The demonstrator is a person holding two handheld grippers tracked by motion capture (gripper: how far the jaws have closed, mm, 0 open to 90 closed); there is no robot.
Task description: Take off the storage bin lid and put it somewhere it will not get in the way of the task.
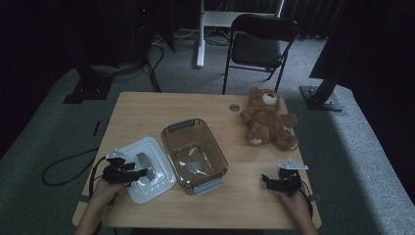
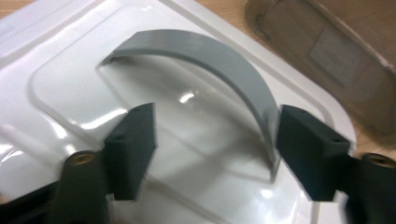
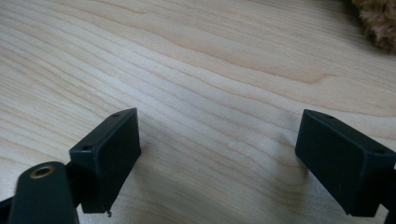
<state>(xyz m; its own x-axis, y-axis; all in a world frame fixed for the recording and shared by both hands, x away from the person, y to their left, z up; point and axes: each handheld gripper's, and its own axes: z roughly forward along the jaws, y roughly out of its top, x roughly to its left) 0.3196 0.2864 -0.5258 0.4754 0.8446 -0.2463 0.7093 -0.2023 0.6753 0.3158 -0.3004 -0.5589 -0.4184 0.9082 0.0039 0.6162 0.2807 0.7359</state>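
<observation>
A white lid (image 1: pixel 155 182) with a grey arched handle (image 1: pixel 143 161) lies flat on the table, left of a clear rectangular container (image 1: pixel 216 149) with grey end grips. My left gripper (image 1: pixel 139 172) hovers over the lid. In the left gripper view its jaws stand apart on either side of the handle (image 2: pixel 219 56), the lid (image 2: pixel 70 84) beneath them; the left gripper (image 2: pixel 215 144) is open, and the handle's end sits close to the right-hand jaw. My right gripper (image 1: pixel 266 180) rests low near the table's front right, and the right gripper (image 3: pixel 219 149) is open over bare wood.
A brown teddy bear (image 1: pixel 266 122) sits at the table's back right; its fur (image 3: pixel 378 23) edges into the right gripper view. The container's wall (image 2: pixel 336 46) lies just beyond the lid. A folding chair (image 1: pixel 259 44) stands behind the table (image 1: pixel 147 112).
</observation>
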